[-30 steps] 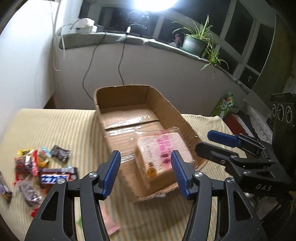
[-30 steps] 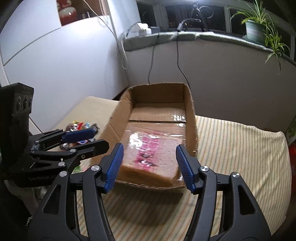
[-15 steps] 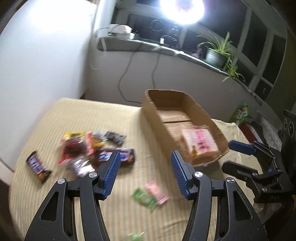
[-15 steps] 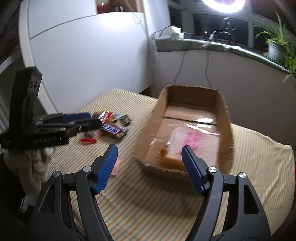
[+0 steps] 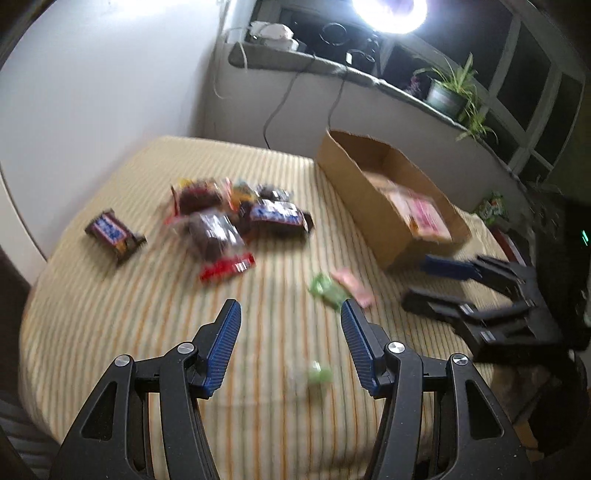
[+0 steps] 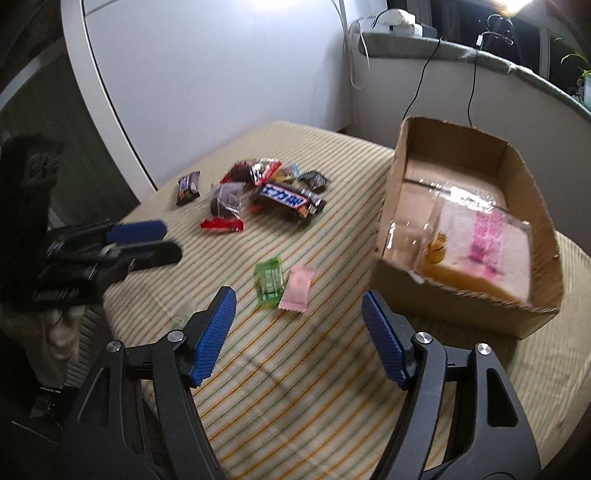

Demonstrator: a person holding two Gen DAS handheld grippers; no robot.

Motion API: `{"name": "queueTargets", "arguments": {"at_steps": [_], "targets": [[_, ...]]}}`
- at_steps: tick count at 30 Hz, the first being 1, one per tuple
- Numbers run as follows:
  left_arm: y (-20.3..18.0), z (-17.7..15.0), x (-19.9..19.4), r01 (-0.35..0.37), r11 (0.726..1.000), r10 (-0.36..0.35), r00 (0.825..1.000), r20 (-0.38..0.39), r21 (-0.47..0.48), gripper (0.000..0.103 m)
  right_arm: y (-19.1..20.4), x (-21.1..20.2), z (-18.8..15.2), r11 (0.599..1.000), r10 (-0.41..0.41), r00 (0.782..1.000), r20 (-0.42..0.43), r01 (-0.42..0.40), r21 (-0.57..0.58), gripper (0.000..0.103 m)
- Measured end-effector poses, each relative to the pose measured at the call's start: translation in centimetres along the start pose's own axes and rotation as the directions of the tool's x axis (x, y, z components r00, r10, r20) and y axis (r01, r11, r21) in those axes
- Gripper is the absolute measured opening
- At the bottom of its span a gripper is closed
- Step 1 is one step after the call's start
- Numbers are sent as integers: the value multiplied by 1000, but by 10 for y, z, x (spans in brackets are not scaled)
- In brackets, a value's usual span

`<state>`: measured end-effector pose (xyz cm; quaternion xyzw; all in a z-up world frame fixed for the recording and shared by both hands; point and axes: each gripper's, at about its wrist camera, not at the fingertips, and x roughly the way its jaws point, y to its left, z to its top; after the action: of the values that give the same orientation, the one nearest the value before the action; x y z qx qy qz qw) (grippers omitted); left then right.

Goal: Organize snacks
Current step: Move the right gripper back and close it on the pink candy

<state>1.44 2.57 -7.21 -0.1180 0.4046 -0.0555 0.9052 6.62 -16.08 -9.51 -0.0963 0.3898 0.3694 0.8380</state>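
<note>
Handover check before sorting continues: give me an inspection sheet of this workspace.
Surface: striped cloth covering the table.
Job's things: cardboard box holding one wrapped bread pack; snack pile loose on the cloth; green sachet and pink sachet side by side near the box.
Clutter: nothing seen.
Grippers: left tongs open, empty; right tongs closing, nothing between them.
Cables: two black leads hanging from the window ledge.
Surroundings: potted plant, bright lamp.

a white wall (image 5: 110, 81) at 10 o'clock; a bright lamp (image 5: 389, 11) at 12 above the grey ledge (image 5: 332, 68); dark windows (image 5: 535, 74) and a potted plant (image 5: 448, 94) at 2.
</note>
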Motion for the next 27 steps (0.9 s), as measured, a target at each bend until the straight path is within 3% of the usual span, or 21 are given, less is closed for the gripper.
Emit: {"name": "queueTargets", "arguments": {"at_steps": [3, 9, 27], "targets": [[-9, -13, 2, 18, 999, -17, 1000, -25, 32, 50, 1, 11, -2, 1000, 9, 1000, -27, -8, 14, 58], [-20, -29, 11, 39, 997, -35, 998, -59, 68, 42, 1, 28, -2, 999, -10, 998, -59, 13, 46, 47], [-21, -40, 27, 11, 991, -2, 998, -68, 133, 30, 6, 63, 5, 991, -102, 990, -101, 109, 73, 34]]}}
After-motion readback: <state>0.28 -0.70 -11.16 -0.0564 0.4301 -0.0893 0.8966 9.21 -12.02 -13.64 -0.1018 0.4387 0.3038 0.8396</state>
